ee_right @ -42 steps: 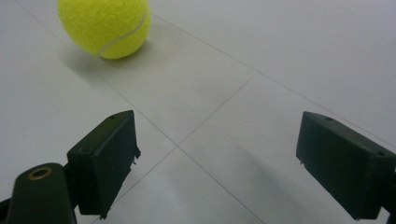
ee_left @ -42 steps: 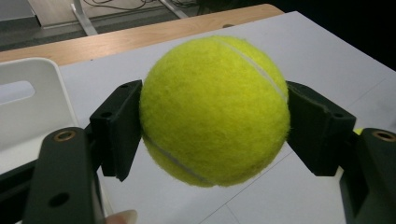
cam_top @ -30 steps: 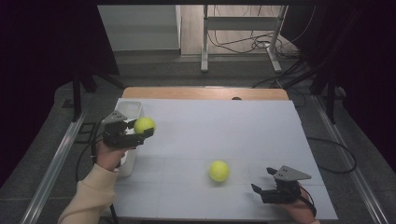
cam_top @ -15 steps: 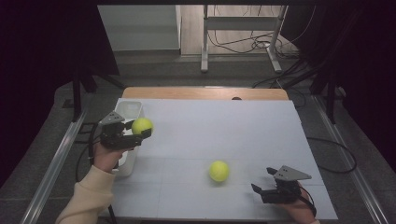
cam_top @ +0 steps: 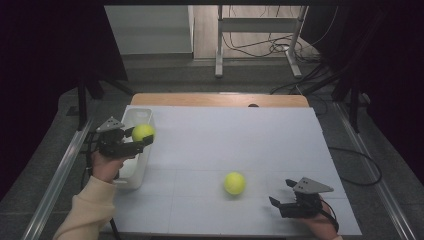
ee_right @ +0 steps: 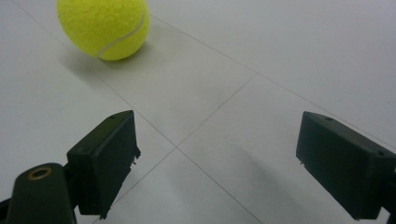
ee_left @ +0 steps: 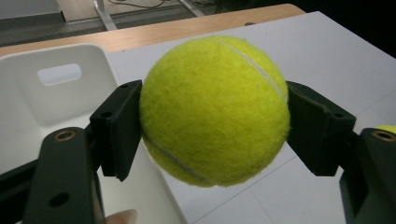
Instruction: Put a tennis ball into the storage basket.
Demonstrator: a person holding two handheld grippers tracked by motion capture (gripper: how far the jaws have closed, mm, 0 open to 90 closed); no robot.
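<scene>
Table (cam_top: 220, 125): white sheet, grid-lined, on which all items are set.
Bin (cam_top: 131, 150): white, placed at the table's left edge.
Left gripper (cam_top: 142, 140): pinched on a tennis ball (ee_left: 214, 109), held above the bin's far right rim; the drop point is judged to lie just leftward.
Right gripper (ee_right: 217, 168): spread, nothing held.
Loose ball (cam_top: 234, 183): rested on the sheet, left of and nearer to the right gripper.

Both grippers, the left gripper (cam_top: 145, 141) and the right gripper (cam_top: 276, 202), are built black with blocky jaws; grey three-cornered plates are mounted on top. A cream sleeve (cam_top: 85, 212) is worn.
</scene>
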